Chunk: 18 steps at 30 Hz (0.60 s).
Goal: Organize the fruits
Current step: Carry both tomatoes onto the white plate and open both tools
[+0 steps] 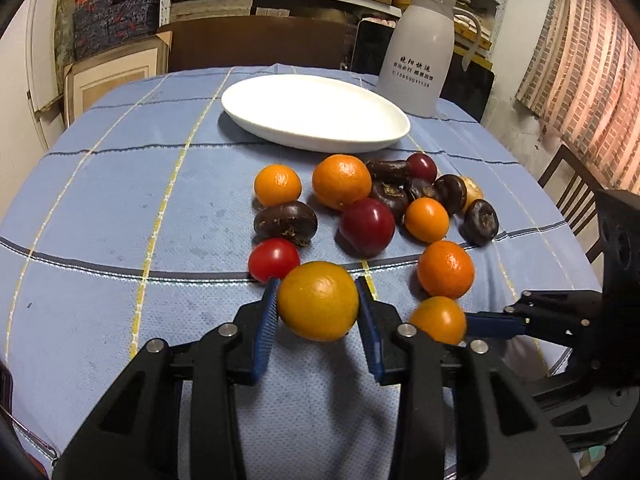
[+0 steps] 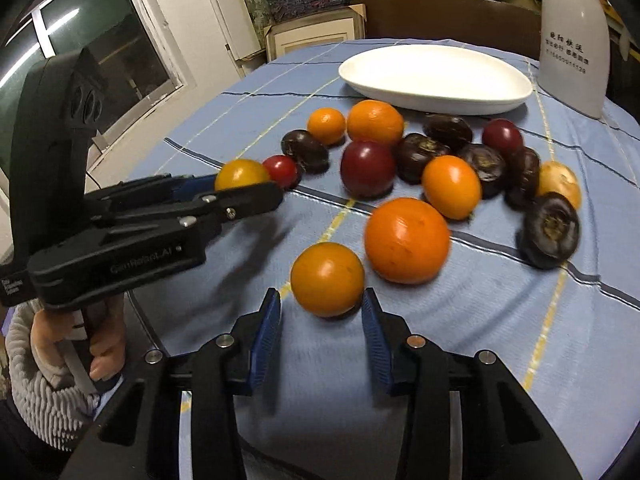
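Fruits lie loose in a cluster on the blue checked tablecloth (image 1: 120, 184), just short of the white oval plate (image 1: 316, 110), which holds nothing yet. We judge the plate to be the collecting point, with the sorting barely begun.

We find the left gripper (image 1: 318, 300) clenched on a yellow-orange citrus (image 1: 318, 300): both blue ribbed pads press its flanks, and the shadow beneath suggests it rides just clear of the cloth. A small red tomato (image 1: 274, 259) sits touching or just beside the left pad; we cannot tell which.

We find the right gripper (image 2: 324, 312) drawn in about a small orange fruit (image 2: 327, 279). Its fingertips flank the fruit's lower half, but the frame is blurred and we cannot confirm firm contact. We take the side-on grasp as suited to round, rolling bodies.

Materials noted: the citrus skins are smooth and faintly dimpled; two dark red plums (image 1: 367, 226) are glossy; several dark brown, flattened, wrinkled pieces (image 1: 285, 222) look like water chestnuts. A frosted white jug (image 1: 420, 46) stands behind the plate. A hand in a knitted sleeve holds the left gripper's handle (image 2: 86, 340).
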Each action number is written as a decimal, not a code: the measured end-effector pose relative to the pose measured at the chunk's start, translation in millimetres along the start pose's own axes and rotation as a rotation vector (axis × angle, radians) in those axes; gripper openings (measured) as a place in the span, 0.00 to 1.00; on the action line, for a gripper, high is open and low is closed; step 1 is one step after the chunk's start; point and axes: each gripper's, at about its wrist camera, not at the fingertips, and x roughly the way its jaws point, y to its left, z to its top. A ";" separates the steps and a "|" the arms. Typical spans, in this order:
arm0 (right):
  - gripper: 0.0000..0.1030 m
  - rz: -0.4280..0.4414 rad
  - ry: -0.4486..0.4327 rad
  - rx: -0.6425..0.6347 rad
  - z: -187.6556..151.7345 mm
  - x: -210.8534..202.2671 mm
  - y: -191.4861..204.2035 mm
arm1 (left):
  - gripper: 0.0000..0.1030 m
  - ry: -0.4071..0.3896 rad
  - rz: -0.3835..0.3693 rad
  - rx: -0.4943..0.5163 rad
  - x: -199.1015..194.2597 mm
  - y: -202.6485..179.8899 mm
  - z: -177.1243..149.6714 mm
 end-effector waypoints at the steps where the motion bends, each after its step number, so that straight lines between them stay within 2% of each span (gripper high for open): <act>1: 0.42 -0.001 -0.002 0.000 0.9 0.4 0.0 | 0.35 0.003 -0.003 0.001 0.7 0.0 0.7; 6: 0.44 0.027 -0.013 0.030 5.7 4.6 -5.9 | 0.35 0.030 -0.007 -0.001 5.9 1.6 -0.1; 8: 0.34 0.019 -0.019 0.034 6.2 4.9 -8.0 | 0.35 0.034 -0.007 -0.005 7.2 2.5 -0.3; 11: 0.34 0.065 -0.020 0.063 5.1 4.2 -13.6 | 0.35 0.023 -0.016 -0.018 4.6 4.5 1.8; 14: 0.33 0.087 -0.020 0.065 4.0 0.5 -14.2 | 0.35 0.022 -0.028 -0.039 2.0 8.6 12.6; 18: 0.33 0.125 -0.056 0.038 6.8 -18.5 -8.2 | 0.36 -0.019 0.004 -0.031 -6.6 9.7 44.2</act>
